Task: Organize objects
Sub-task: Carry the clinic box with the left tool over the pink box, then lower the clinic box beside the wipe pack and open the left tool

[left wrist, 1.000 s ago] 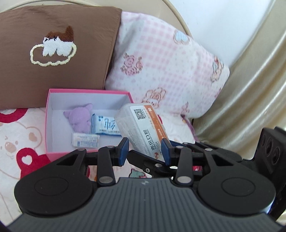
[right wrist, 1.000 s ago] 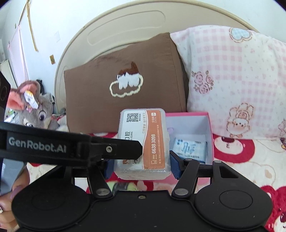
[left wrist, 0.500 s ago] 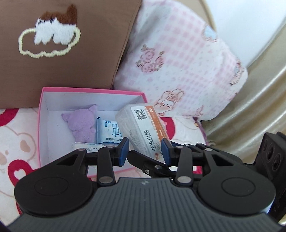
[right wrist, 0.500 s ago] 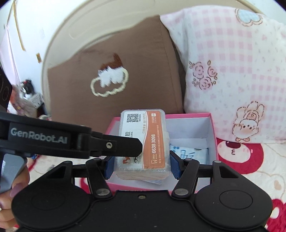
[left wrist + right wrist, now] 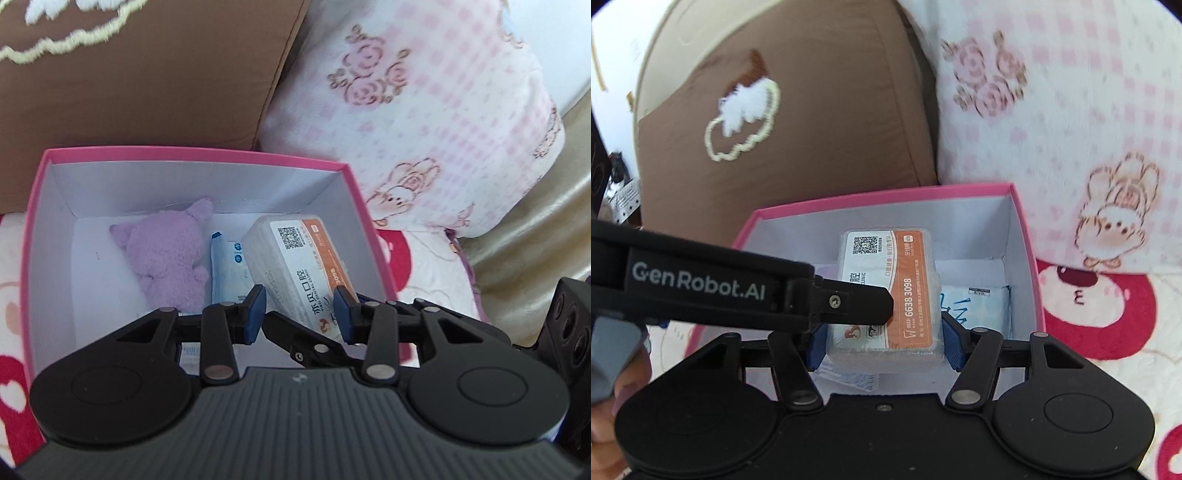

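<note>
Over a pink box [image 5: 364, 206] on the bed, right gripper [image 5: 882, 339] jaws clamped on a clear floss-pick case [image 5: 886, 291], left gripper [image 5: 299, 310] jaws narrow and empty, purple plush toy [image 5: 166, 251] and tissue packs [image 5: 227, 273] inside.

Left gripper [image 5: 298, 309]: black linkage arms, silver pivot pins, blue pads [image 5: 255, 309], ribbed dark-grey housing at bottom of frame. Right gripper [image 5: 882, 336]: same black build, blue pads; white "GenRobot.AI" lettering and a small screw at left.
</note>
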`<state>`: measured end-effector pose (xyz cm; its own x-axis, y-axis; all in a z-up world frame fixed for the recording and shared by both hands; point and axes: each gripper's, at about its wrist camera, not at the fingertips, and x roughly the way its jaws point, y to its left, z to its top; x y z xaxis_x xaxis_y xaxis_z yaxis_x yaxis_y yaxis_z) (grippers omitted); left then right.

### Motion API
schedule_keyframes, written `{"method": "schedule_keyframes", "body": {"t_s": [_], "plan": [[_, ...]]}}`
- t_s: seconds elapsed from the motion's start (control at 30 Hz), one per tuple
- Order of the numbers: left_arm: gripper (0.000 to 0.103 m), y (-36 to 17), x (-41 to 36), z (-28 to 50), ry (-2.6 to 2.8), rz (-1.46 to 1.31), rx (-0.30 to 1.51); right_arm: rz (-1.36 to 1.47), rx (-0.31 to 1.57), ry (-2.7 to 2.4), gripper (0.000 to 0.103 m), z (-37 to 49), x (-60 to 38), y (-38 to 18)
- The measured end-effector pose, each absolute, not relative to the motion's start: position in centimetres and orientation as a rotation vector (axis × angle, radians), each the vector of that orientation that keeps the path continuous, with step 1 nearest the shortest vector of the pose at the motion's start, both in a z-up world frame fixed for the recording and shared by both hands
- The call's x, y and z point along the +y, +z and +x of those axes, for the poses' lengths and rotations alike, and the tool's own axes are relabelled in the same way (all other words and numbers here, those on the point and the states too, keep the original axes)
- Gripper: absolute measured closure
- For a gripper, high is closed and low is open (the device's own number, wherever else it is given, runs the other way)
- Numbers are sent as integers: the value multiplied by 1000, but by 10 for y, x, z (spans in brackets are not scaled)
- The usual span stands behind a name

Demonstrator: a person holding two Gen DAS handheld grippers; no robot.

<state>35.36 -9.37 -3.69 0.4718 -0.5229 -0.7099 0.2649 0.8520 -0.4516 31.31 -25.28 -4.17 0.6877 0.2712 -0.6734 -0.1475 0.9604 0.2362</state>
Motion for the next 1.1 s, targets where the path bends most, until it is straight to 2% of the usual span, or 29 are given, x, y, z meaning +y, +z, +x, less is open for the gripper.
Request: {"method": "schedule_keyframes", "body": {"t_s": [0.43,0.83,1.1], "plan": [[64,-92,-96,380,-457,-374,1062,84,859,172,38,333,-241,-86],[64,-107,-99,385,-443,-389,1102,56,917,171,38,337,-242,-98],[70,-115,-99,391,-390,-432,1144,44,943,183,36,337,-243,-99]]}}
